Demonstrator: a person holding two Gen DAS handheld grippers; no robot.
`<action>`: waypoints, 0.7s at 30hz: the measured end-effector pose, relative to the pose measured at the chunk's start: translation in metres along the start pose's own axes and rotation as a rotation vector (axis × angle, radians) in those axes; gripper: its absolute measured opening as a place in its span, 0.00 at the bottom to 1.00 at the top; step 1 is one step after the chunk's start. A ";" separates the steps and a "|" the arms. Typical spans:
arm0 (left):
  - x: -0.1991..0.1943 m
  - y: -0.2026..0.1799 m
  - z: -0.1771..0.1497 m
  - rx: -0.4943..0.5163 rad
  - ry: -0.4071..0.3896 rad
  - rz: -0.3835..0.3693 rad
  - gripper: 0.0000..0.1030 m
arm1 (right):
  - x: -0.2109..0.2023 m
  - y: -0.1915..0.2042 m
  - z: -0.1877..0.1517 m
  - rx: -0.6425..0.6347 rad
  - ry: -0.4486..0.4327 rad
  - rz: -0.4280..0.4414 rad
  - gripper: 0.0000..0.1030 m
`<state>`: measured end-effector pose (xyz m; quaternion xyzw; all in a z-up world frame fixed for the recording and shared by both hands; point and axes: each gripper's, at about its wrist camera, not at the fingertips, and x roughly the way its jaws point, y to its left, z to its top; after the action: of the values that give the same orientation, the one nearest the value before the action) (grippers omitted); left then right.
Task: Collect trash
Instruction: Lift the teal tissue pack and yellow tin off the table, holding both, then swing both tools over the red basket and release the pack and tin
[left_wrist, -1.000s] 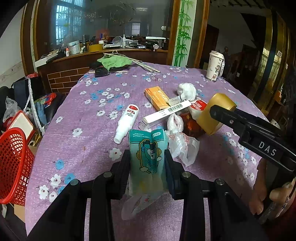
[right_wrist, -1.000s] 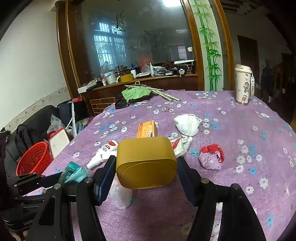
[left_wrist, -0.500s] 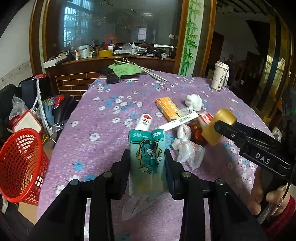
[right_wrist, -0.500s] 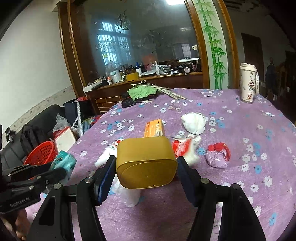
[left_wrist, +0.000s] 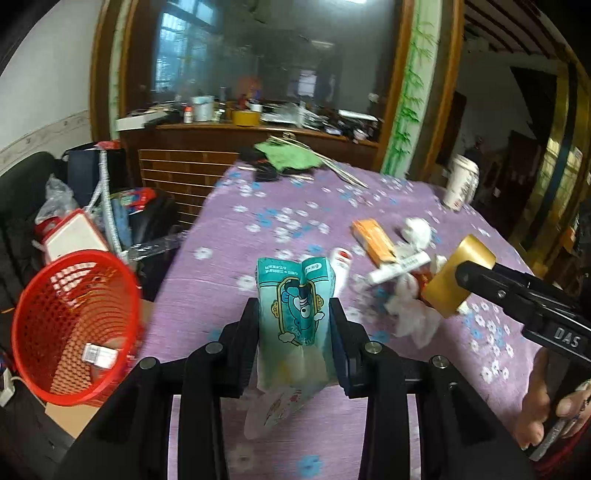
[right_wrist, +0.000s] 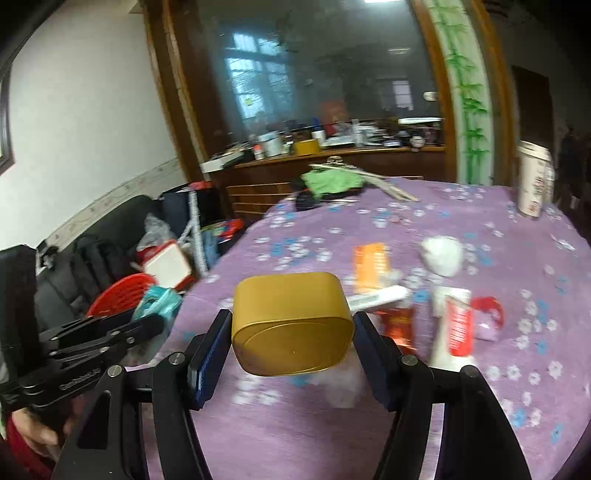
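My left gripper (left_wrist: 295, 321) is shut on a teal tissue pack (left_wrist: 293, 306) and holds it above the table's left edge. A red mesh basket (left_wrist: 70, 325) stands on the floor to its left, with a small white item inside. My right gripper (right_wrist: 291, 332) is shut on a gold tin (right_wrist: 291, 321), held above the table; the tin also shows in the left wrist view (left_wrist: 456, 284). Trash lies on the purple flowered tablecloth (right_wrist: 480, 406): an orange box (right_wrist: 371, 264), a white crumpled wad (right_wrist: 443, 254), a red-and-white tube (right_wrist: 456, 326), a long white box (left_wrist: 400, 267), clear plastic wrap (left_wrist: 413, 314).
A white cup (right_wrist: 532, 181) stands at the table's far right. Green cloth and sticks (right_wrist: 332, 182) lie at the far edge. Bags and a white box (left_wrist: 70, 236) crowd the floor left of the table. A cluttered wooden counter (left_wrist: 258, 129) stands behind.
Both grippers have lifted and swung left with their loads. The red basket is now larger and nearer in the left wrist view. The frames are motion-blurred.
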<state>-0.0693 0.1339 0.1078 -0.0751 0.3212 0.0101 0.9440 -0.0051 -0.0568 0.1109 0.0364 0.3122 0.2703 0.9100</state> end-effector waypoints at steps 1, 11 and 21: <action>-0.004 0.009 0.001 -0.010 -0.007 0.019 0.34 | 0.003 0.008 0.003 -0.010 0.007 0.019 0.68; -0.036 0.135 0.001 -0.169 -0.043 0.215 0.35 | 0.067 0.124 0.031 -0.146 0.108 0.194 0.68; -0.027 0.218 -0.010 -0.262 -0.002 0.297 0.44 | 0.153 0.220 0.037 -0.189 0.225 0.315 0.69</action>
<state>-0.1110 0.3484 0.0871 -0.1493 0.3240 0.1909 0.9145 0.0144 0.2132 0.1084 -0.0313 0.3755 0.4395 0.8154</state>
